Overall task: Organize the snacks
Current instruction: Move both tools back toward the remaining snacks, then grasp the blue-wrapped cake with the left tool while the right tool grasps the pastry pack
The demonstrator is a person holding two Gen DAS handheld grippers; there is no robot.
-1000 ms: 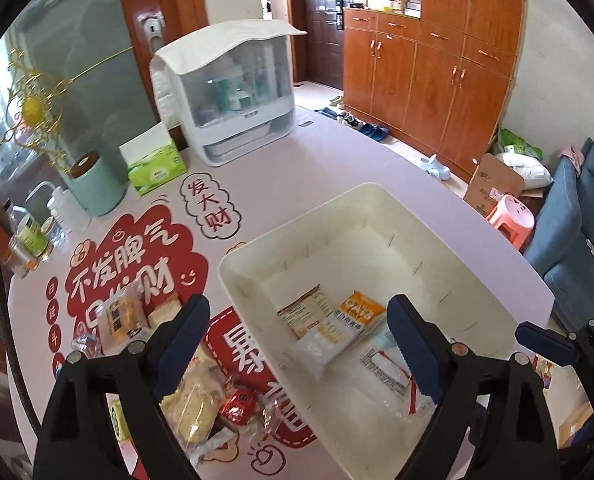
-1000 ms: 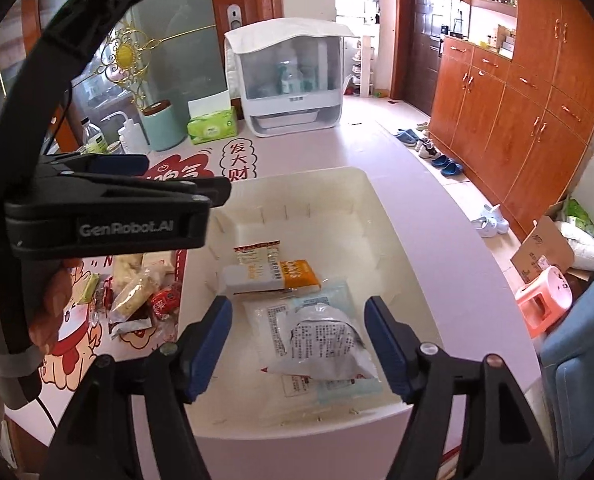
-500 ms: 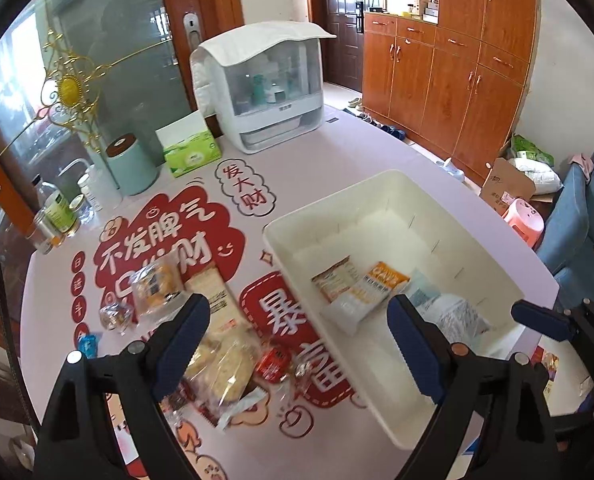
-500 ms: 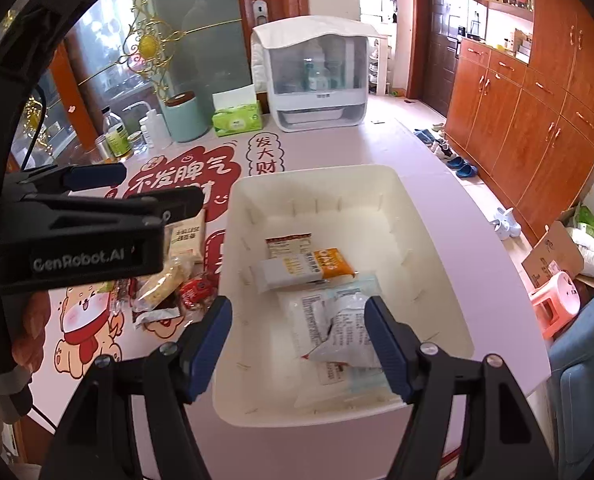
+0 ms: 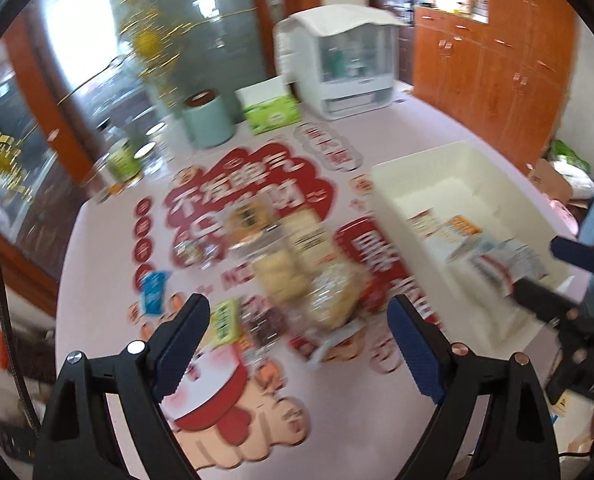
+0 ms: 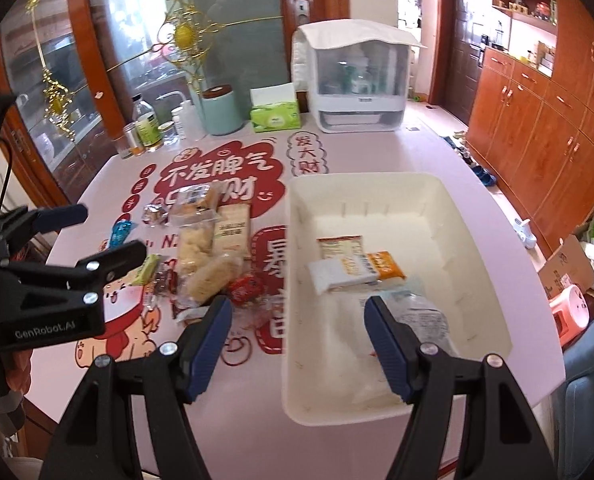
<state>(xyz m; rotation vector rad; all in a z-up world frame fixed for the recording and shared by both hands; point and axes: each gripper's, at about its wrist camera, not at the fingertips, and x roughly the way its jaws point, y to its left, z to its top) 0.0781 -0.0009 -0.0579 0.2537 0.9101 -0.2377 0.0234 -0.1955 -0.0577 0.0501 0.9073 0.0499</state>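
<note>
A white bin (image 6: 473, 236) stands on the right of the table and holds several flat snack packets (image 6: 353, 268); it also shows in the left wrist view (image 5: 381, 188). A pile of loose snacks (image 6: 205, 256) lies on the mat left of the bin, blurred in the left wrist view (image 5: 293, 264). My left gripper (image 5: 299, 340) is open and empty above the near side of the pile; it also shows in the right wrist view (image 6: 85, 232). My right gripper (image 6: 297, 336) is open and empty above the bin's near left corner.
At the back stand a white cabinet (image 6: 357, 80), a green tissue box (image 6: 275, 114), a teal canister (image 6: 221, 110) and bottles (image 6: 147, 128). Wooden cupboards (image 6: 537, 120) line the right wall. A pink stool (image 6: 573, 308) and a cardboard box sit beyond the table's right edge.
Both grippers have pulled back and up from the bin. The left one has swung left over the loose snack pile, with motion blur. Both stay open and empty.
</note>
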